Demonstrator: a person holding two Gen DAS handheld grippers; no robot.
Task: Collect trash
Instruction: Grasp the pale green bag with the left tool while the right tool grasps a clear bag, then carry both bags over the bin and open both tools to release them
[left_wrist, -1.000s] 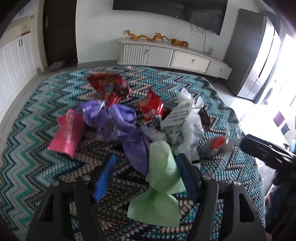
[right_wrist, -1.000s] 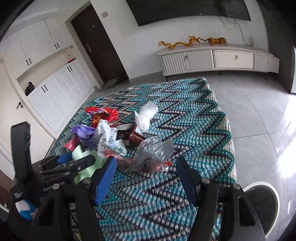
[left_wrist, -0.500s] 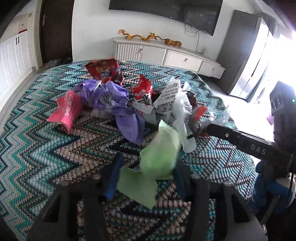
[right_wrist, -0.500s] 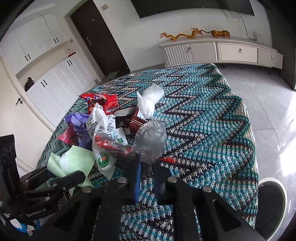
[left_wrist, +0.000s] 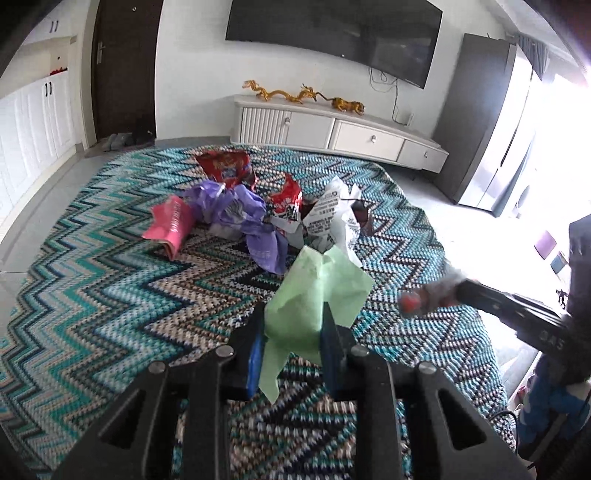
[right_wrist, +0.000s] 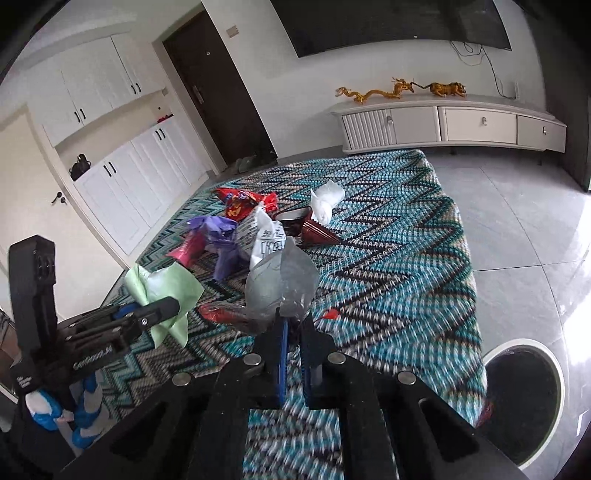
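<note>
Two pieces of trash are held at once: the green paper (left_wrist: 314, 295) is pinched in the left claw (left_wrist: 293, 334), and a crumpled clear plastic wrapper (right_wrist: 279, 282) is pinched in the right claw (right_wrist: 293, 326), both lifted just above the zigzag-patterned worktop (left_wrist: 110, 295). The rest of the trash pile (left_wrist: 258, 214) (red, purple, pink and white wrappers) lies further back on the cloth. A round bin (right_wrist: 524, 398) is seen on the floor to the right, so both grips are best kept firm while the light, floppy pieces are carried over its rim before release. Black print is visible on the white bag (right_wrist: 266, 240), but it cannot be read.
</note>
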